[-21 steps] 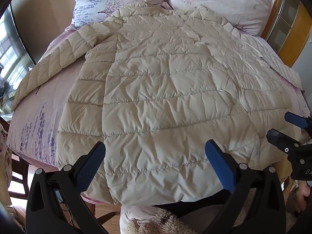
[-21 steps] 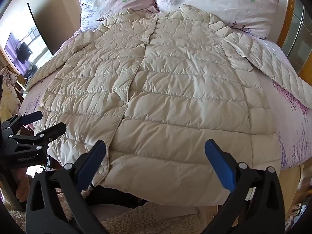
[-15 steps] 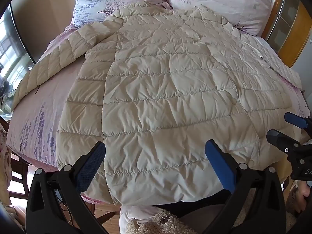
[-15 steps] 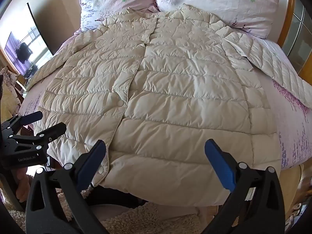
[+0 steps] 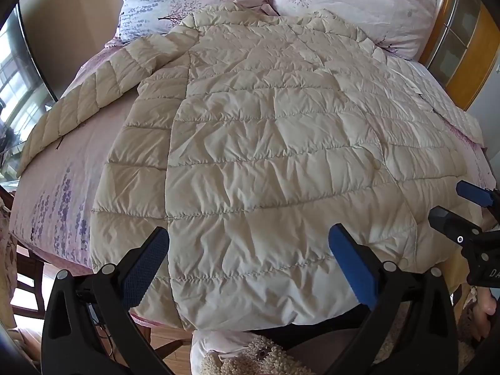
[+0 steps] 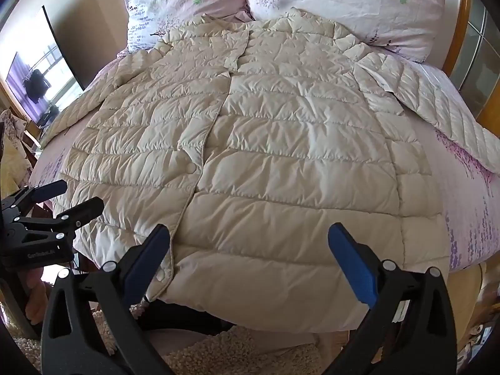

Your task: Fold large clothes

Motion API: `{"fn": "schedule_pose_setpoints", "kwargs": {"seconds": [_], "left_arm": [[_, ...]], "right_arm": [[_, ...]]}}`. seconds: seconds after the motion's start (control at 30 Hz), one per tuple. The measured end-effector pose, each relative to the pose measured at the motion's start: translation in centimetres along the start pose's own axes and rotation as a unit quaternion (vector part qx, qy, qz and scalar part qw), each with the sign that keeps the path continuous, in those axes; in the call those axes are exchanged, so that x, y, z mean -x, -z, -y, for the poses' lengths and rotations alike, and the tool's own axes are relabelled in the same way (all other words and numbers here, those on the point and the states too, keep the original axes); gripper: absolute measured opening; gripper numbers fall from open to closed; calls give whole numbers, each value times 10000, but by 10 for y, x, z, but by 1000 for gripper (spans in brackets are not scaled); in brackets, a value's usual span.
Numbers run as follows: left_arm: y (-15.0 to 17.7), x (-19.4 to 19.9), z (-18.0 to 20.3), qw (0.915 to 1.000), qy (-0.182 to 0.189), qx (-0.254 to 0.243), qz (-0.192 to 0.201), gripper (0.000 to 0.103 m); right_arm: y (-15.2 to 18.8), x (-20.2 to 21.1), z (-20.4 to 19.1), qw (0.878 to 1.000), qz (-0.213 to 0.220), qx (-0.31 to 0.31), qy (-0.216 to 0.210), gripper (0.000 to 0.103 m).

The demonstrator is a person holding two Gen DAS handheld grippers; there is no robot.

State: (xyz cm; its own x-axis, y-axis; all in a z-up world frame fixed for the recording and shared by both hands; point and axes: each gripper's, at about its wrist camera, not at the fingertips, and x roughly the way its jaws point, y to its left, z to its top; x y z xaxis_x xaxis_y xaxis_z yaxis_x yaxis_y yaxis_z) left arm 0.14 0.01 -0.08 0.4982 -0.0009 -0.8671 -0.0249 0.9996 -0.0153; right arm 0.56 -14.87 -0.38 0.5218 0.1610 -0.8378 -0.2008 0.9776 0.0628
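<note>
A large cream quilted down coat lies spread flat, front up, on the pink bed, collar toward the pillows, both sleeves stretched out sideways. It also shows in the right wrist view, with its snap placket running down the middle. My left gripper is open and empty, just short of the coat's hem, left of center. My right gripper is open and empty over the hem near the placket. Each gripper shows at the edge of the other's view: the right one, the left one.
Two floral pillows lean at the head of the bed. A wooden headboard with glass panels stands at the right. A dark screen stands at the left. A fleecy garment is below the grippers.
</note>
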Motion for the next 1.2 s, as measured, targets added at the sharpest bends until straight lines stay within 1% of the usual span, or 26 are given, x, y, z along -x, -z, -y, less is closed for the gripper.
{"fn": "schedule_pose_setpoints", "kwargs": {"seconds": [0.6, 1.2], "left_arm": [[-1, 2, -2, 10000, 10, 16, 10, 102], [-2, 1, -3, 10000, 14, 25, -2, 102]], "right_arm": [[0, 9, -3, 9998, 199, -2, -54, 101], [0, 7, -5, 9998, 175, -2, -75, 101]]}}
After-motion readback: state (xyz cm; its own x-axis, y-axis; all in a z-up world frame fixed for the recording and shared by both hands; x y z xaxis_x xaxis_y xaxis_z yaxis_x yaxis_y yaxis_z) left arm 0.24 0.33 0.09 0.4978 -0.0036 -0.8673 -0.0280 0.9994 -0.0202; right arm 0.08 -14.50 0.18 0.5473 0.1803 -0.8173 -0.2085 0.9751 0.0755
